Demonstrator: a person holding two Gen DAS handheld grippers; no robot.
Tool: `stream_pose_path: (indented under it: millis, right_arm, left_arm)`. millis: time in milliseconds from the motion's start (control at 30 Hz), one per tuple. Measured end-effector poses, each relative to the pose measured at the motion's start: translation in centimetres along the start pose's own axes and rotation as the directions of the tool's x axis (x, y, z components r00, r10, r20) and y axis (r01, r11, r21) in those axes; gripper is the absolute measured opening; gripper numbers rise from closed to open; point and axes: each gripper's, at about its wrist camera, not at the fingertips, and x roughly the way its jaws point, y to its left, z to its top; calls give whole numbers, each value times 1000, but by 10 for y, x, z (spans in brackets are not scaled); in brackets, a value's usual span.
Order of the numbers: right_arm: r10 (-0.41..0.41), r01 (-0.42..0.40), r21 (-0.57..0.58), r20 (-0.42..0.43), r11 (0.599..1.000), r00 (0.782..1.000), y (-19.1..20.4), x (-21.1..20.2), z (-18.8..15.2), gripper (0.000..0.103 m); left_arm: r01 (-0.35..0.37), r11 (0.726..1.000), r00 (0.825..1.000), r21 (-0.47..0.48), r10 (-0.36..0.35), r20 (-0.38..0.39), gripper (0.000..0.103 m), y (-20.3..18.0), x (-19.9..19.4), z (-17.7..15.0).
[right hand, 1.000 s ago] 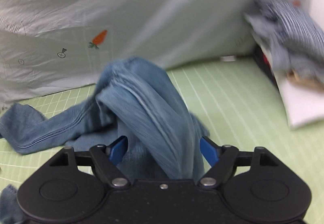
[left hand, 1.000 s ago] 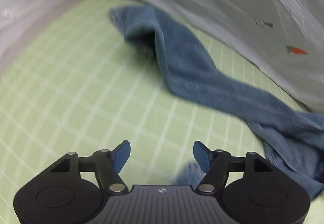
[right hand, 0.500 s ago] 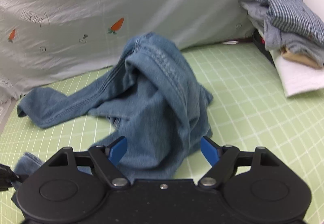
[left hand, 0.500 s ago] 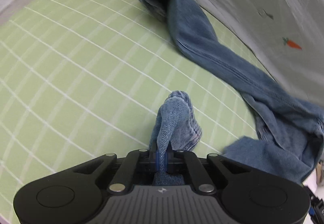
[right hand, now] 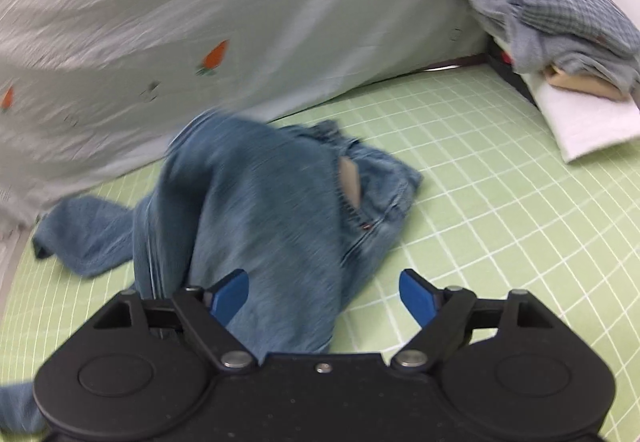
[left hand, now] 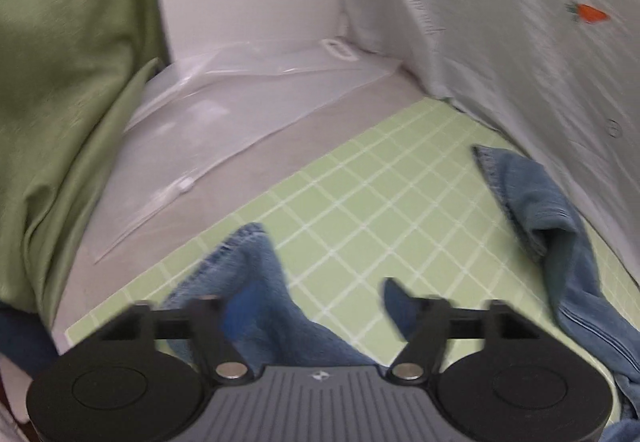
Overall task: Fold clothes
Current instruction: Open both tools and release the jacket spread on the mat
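Note:
A pair of blue jeans (right hand: 264, 202) lies crumpled on the green grid mat (right hand: 500, 202). In the right wrist view the waist part is heaped in the middle, with one leg trailing left. My right gripper (right hand: 324, 294) is open, its blue pads just above the heap's near edge. In the left wrist view one leg end (left hand: 256, 282) lies on the mat (left hand: 360, 202) under my open left gripper (left hand: 316, 306), loose between the fingers. The other leg (left hand: 552, 226) lies at the right by the sheet.
A pale sheet with carrot prints (right hand: 200, 22) hangs along the back of the mat. A stack of folded clothes (right hand: 560, 22) sits on a white cloth at the far right. A green cloth (left hand: 60, 82) and a clear plastic bag (left hand: 240, 90) lie left of the mat.
My left gripper was shut on the jeans leg end half a second ago; now it is open and has swung left toward the mat's corner. The jeans heap has sunk lower.

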Motion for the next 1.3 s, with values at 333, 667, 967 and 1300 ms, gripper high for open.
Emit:
stream_pose_path:
  millis: [333,667,967,1300]
  right_arm:
    - [-76,78,121,-24,990,997,-41,64,29,86]
    - [4,10,188,-70,982,998,-56,154,50,86]
    - [4,4,113,-68,994,998,-57,156,45,14]
    - [-373,372,32,110,928,921,-143,37,22,9]
  left_arm:
    - [199,955,973,222,-165,-162,85,-115,22,-49]
    - [286,913,941,291,-210,-267,86,-171,22,-76]
    - [299,893,940,335,-216,-263,87,-177,-7,-90]
    - [288,895,947,340,-213,-240,87,-163,-35,-115]
